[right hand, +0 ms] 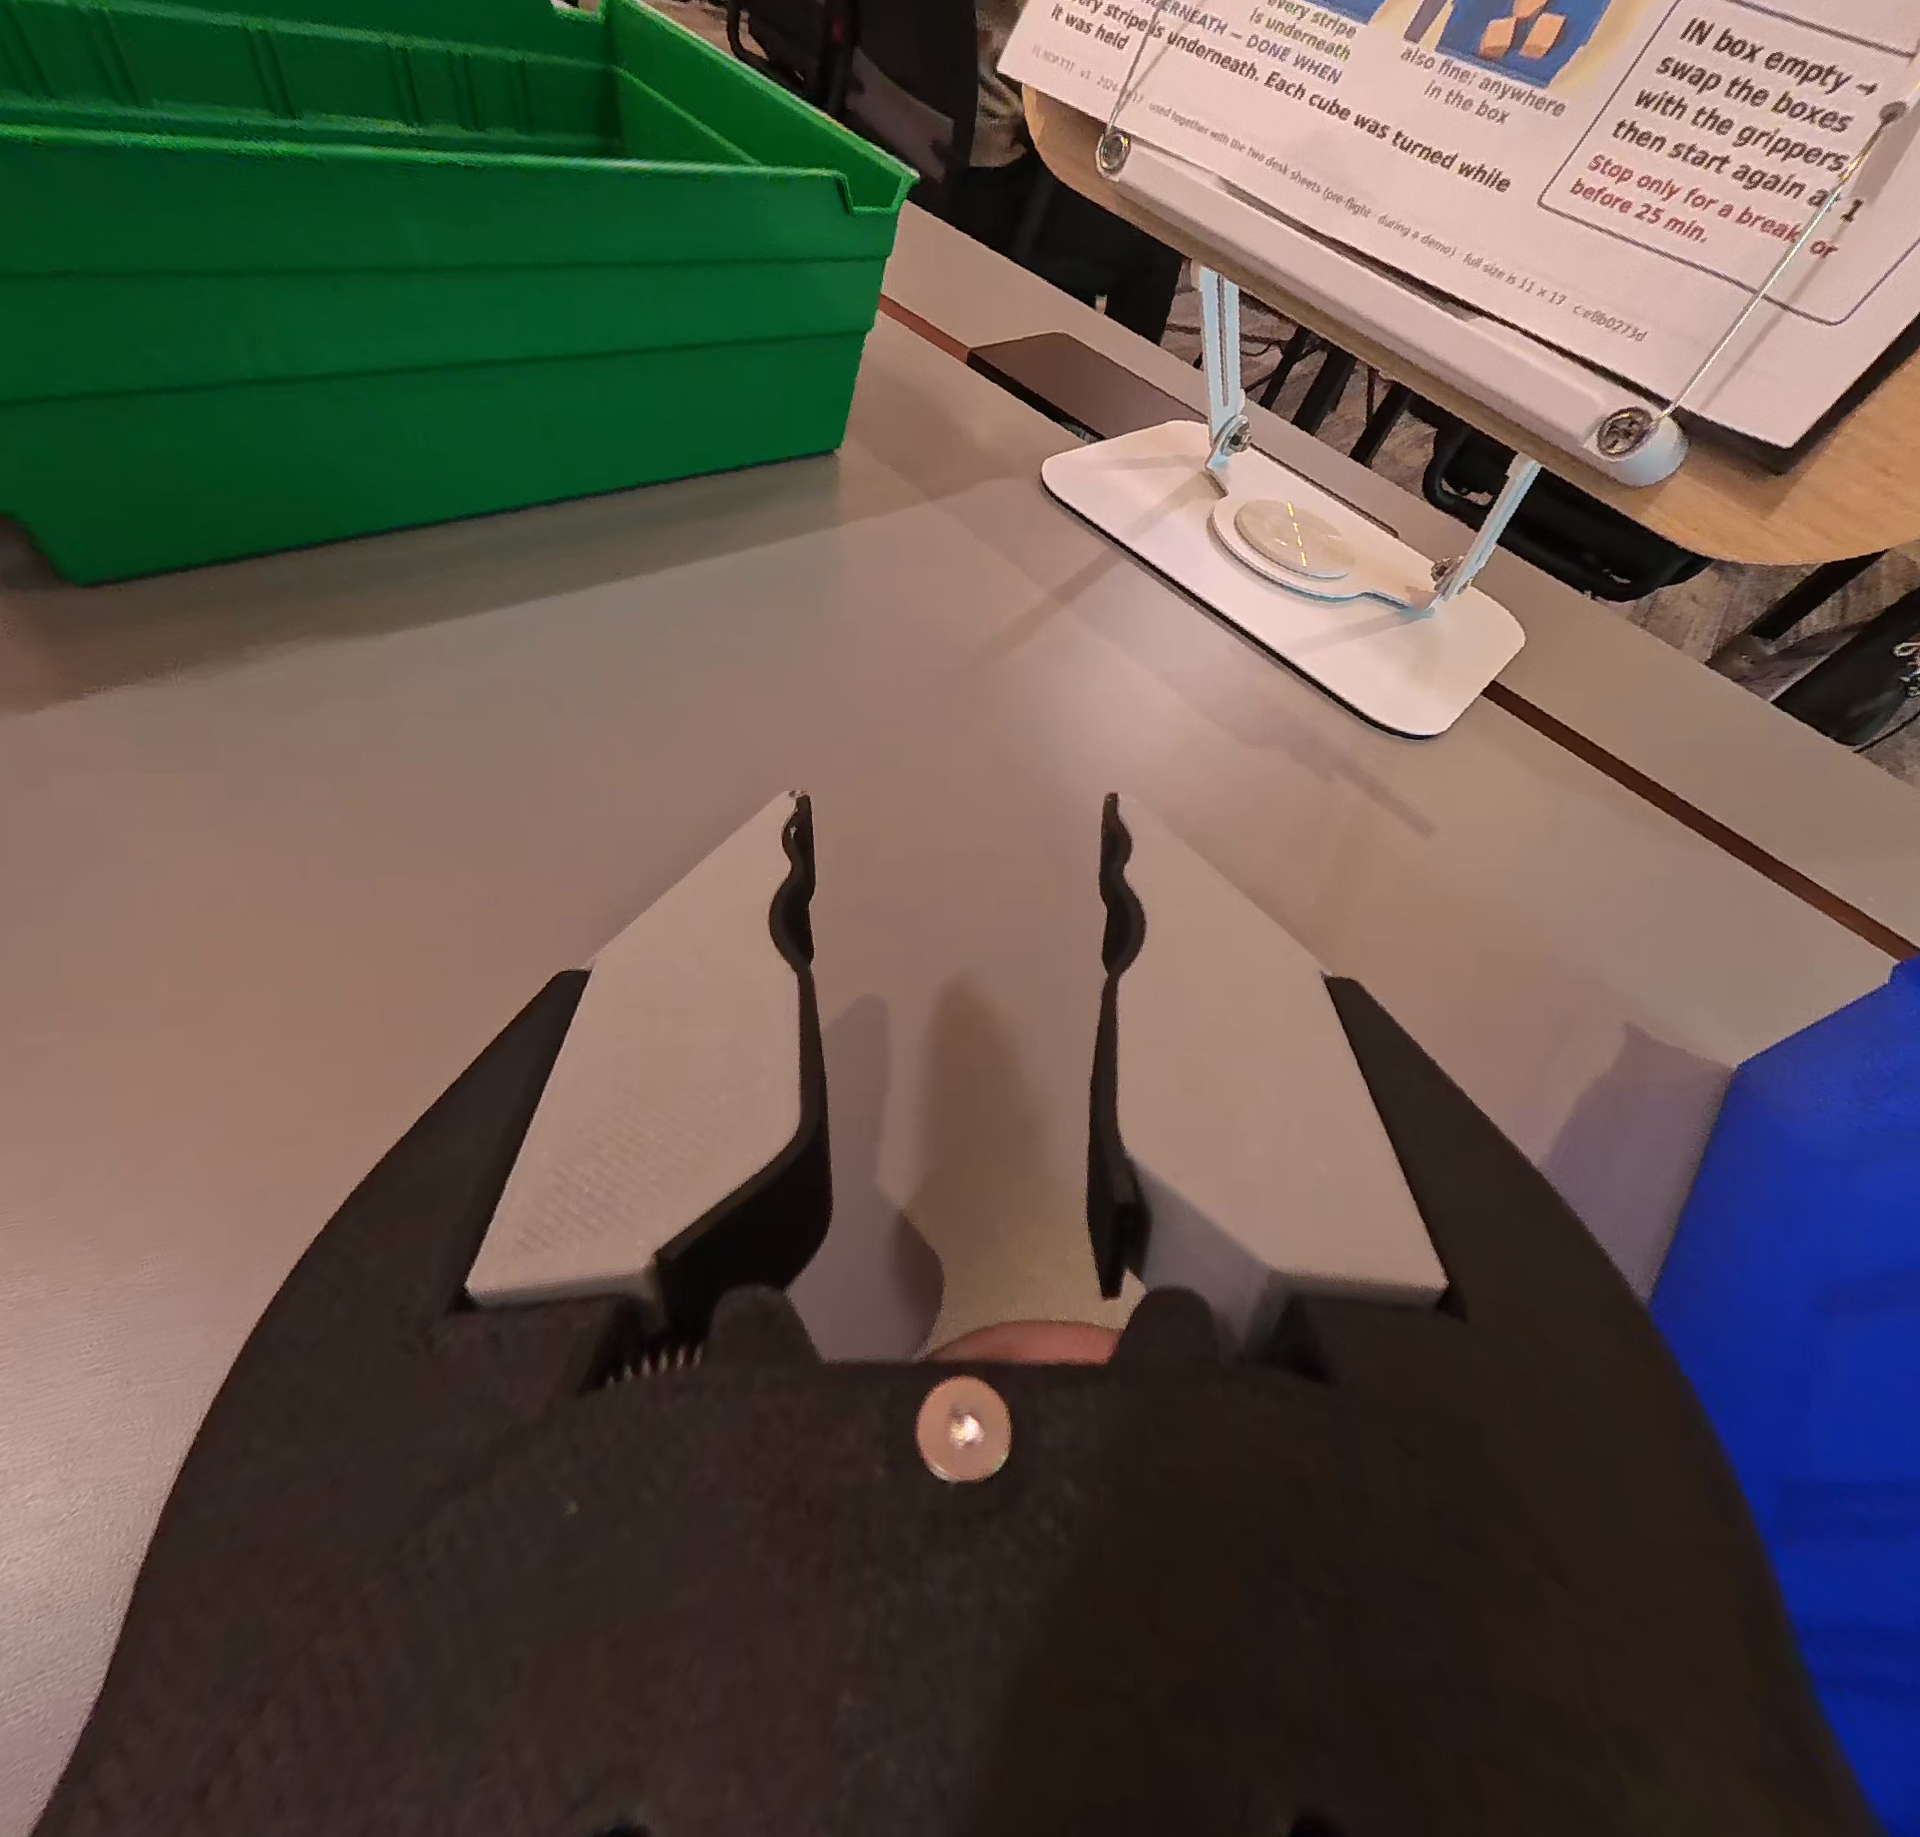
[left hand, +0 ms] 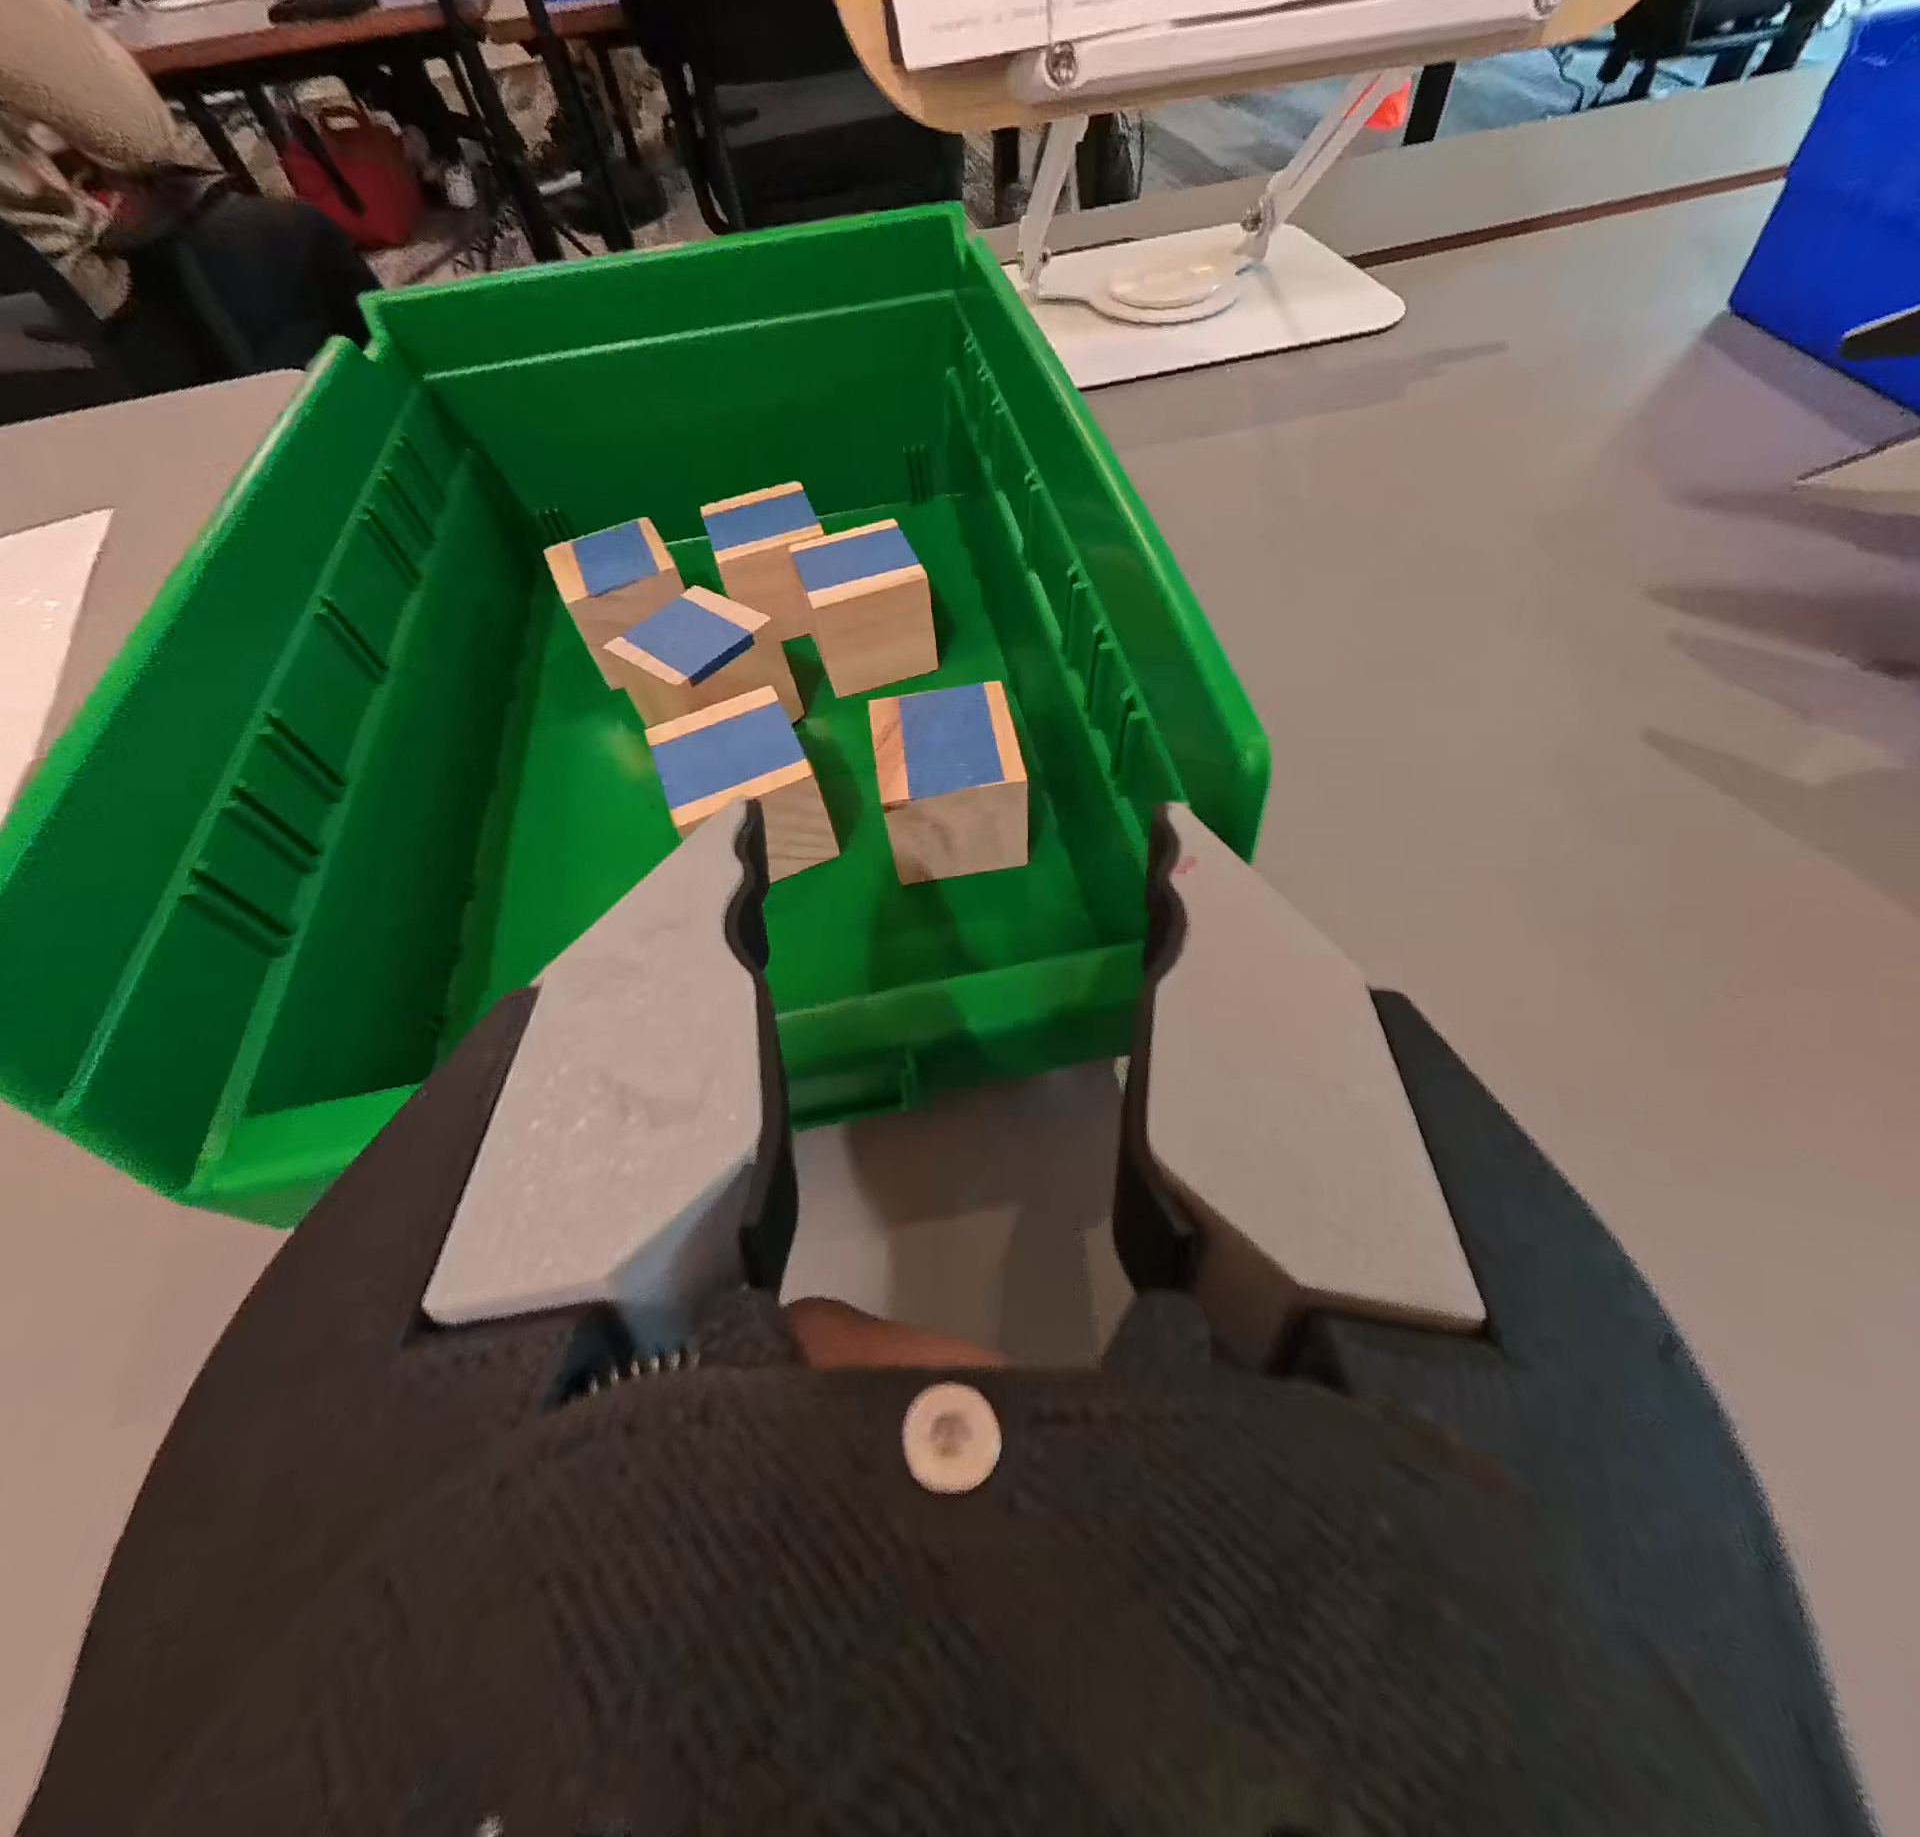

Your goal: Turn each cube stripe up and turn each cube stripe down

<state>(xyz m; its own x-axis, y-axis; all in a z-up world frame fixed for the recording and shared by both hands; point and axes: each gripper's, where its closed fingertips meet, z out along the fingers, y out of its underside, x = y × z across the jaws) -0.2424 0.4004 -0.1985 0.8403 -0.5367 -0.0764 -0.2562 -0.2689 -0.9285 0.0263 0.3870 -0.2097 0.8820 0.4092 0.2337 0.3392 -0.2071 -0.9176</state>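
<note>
1. Left wrist view: the left gripper (left hand: 956,831) hangs above the near end of a green bin (left hand: 312,748) with its jaws spread apart and nothing between them. The bin sits on a grey table (left hand: 1507,748).
2. Six wooden cubes lie on the bin's floor, each with its blue stripe facing up. Nearest the fingers are the near-left cube (left hand: 743,779), partly hidden behind the left fingertip (left hand: 717,852), and the near-right cube (left hand: 954,779), which stands alone.
3. Farther back, a tilted cube (left hand: 691,644) leans among the group, with the back-left cube (left hand: 613,566), the back-middle cube (left hand: 758,540) and the back-right cube (left hand: 868,603) clustered close around it.
4. Behind the bin stands a white document stand (left hand: 1226,301) holding a printed sheet; a blue bin (left hand: 1839,229) shows at the right edge.
5. Right wrist view: the right gripper (right hand: 956,811) hovers over bare table (right hand: 416,800), jaws apart and empty.
6. The green bin (right hand: 416,333) lies to its upper left, well apart from the fingers; the cubes are hidden by its wall. The document stand (right hand: 1299,561) is ahead to the right, and the blue bin (right hand: 1808,1268) sits just beside the gripper's right side.
</note>
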